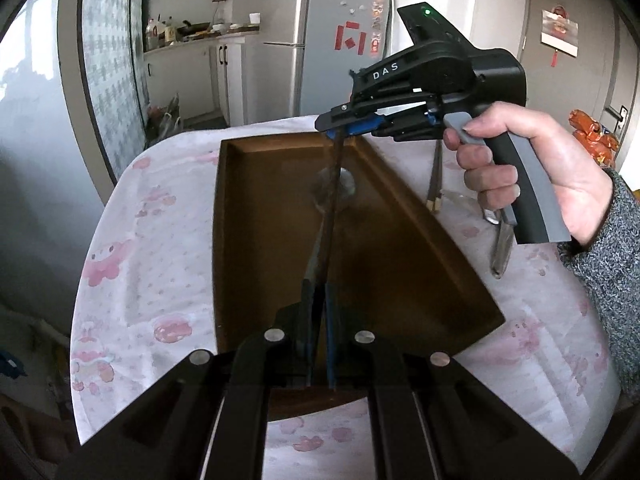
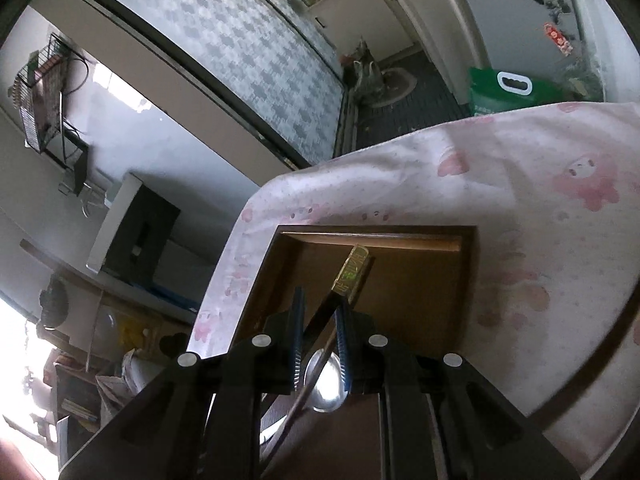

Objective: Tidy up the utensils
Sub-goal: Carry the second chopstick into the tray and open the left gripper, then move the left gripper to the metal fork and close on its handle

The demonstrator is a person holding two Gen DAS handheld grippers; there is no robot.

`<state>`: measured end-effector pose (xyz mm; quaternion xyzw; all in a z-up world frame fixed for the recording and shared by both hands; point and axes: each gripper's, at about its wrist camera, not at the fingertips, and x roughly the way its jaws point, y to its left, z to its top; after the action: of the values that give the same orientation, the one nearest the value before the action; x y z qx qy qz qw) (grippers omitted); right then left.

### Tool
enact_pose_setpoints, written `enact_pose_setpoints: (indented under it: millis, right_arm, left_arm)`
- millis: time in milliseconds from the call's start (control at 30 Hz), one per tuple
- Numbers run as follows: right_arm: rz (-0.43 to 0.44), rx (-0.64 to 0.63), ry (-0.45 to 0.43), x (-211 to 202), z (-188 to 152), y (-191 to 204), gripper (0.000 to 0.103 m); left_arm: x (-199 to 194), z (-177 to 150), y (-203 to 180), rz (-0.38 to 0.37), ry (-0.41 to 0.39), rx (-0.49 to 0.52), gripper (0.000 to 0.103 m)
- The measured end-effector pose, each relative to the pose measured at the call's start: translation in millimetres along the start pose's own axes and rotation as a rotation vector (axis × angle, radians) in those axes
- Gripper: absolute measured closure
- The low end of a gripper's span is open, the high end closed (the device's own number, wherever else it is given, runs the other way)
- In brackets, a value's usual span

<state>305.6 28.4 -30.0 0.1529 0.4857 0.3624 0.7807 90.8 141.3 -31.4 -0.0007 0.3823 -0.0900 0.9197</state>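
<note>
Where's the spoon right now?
In the left wrist view the spoon hangs over the brown tray, its handle clamped in the left gripper, just below the right gripper.

A table point(image 1: 120, 272) wears a white cloth with pink cartoon pictures on it. A brown wooden tray point(image 1: 260, 220) sits flat on the cloth, near the middle. Beside the tray, also on the cloth, lie dark chopsticks point(image 1: 434, 184) and a shiny metal utensil point(image 1: 502, 252), close together.
</note>
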Motion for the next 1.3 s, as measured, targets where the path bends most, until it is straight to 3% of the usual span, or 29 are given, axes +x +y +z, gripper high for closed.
enact_pose_setpoints:
  millis: [267, 333, 367, 400, 600, 800, 1033, 1300]
  right_arm:
    - [-0.034, -0.026, 0.007, 5, -2, 7, 0.081]
    - [-0.032, -0.032, 0.006, 1, -3, 9, 0.070]
    - [-0.031, -0.034, 0.004, -1, -3, 9, 0.063]
    - [-0.032, -0.036, -0.004, -5, -4, 10, 0.063]
    - [-0.029, -0.040, -0.041, -38, -8, 2, 0.063]
    - [-0.088, -0.027, -0.099, -97, -14, -33, 0.063]
    - [-0.173, 0.023, -0.156, -169, -43, -93, 0.061]
    - [-0.217, 0.085, -0.161, -211, -86, -153, 0.059]
  left_arm:
    - [4, -8, 0, 0.030, 0.009, -0.007, 0.095]
    - [4, -7, 2, 0.041, 0.010, -0.019, 0.087]
    - [4, -8, 2, 0.042, 0.011, -0.025, 0.075]
    - [2, -9, 2, 0.048, 0.008, -0.029, 0.067]
    - [-12, -6, -6, 0.044, -0.022, -0.018, 0.052]
    - [-17, 2, -42, -0.008, -0.041, 0.046, 0.048]
    - [7, 11, -95, -0.109, -0.017, 0.123, 0.048]
    - [39, 14, -155, -0.161, 0.048, 0.240, 0.056]
